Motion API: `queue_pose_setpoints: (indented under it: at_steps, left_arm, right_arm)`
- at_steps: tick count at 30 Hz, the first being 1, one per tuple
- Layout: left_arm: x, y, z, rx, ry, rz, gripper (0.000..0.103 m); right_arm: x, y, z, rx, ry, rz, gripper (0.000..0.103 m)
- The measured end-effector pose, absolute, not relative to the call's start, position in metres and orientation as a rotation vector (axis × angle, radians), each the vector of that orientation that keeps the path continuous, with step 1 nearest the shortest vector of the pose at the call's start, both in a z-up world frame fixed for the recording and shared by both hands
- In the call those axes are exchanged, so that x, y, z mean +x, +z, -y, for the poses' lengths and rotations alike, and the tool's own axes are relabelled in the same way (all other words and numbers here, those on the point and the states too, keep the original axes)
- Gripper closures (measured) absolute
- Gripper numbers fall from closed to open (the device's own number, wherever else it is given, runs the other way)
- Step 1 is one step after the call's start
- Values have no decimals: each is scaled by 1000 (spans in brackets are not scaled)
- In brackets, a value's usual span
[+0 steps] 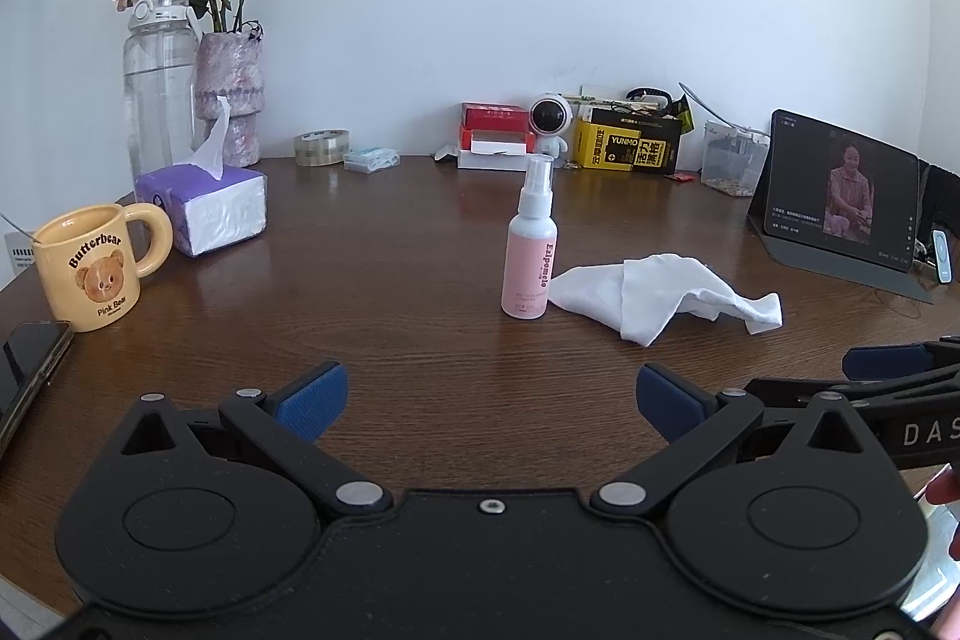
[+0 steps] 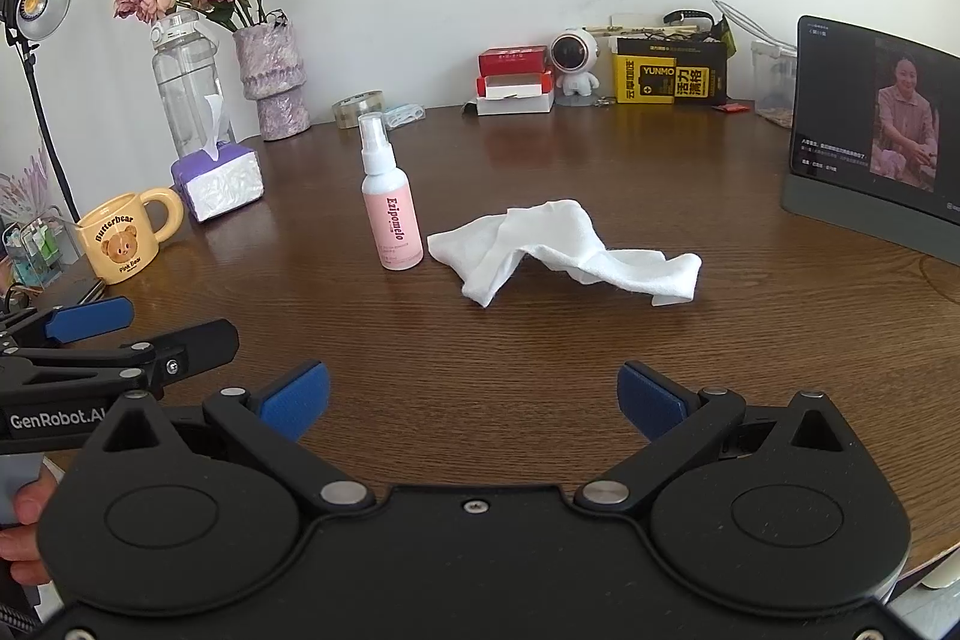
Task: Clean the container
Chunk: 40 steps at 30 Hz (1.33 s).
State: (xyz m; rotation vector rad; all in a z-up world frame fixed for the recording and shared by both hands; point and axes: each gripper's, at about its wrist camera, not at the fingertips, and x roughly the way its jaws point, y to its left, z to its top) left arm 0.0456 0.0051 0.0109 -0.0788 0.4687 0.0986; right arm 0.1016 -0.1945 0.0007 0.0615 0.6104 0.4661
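Tabletop: dark brown wood grain, set against a plain white wall.
Spray bottle: pink body with a white cap, standing upright near the middle of the tabletop; also seen in the right wrist view.
Cloth: white, crumpled, lying flat just to the right of the spray bottle, its near corner close to the bottle's base; whether they touch is unclear.
Left hand-held gripper: jaws spread wide, blue pads apart with nothing between them, hovering over bare wood short of the bottle.
Right hand-held gripper: jaws likewise spread and empty, aimed toward the cloth, well apart from it.
Mug: yellow with a bear print, at the left edge, a spoon handle sticking out of it.
Tissue box: purple and white, behind the mug, one tissue poking up.
Back left: clear water bottle beside a vase of pink roses.
Back row: roll of tape, red boxes, astronaut figure, yellow and black box.
Tablet: propped upright at the right, screen lit.
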Motion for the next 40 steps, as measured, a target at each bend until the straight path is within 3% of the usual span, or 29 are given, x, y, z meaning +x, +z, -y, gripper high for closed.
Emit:
queue_pose_setpoints:
  at_steps: [40]
  left_arm:
    - [47,7,-7,-92,97,-488,0]
  right_arm:
    - [106,-3,194,57,470,-623,0]
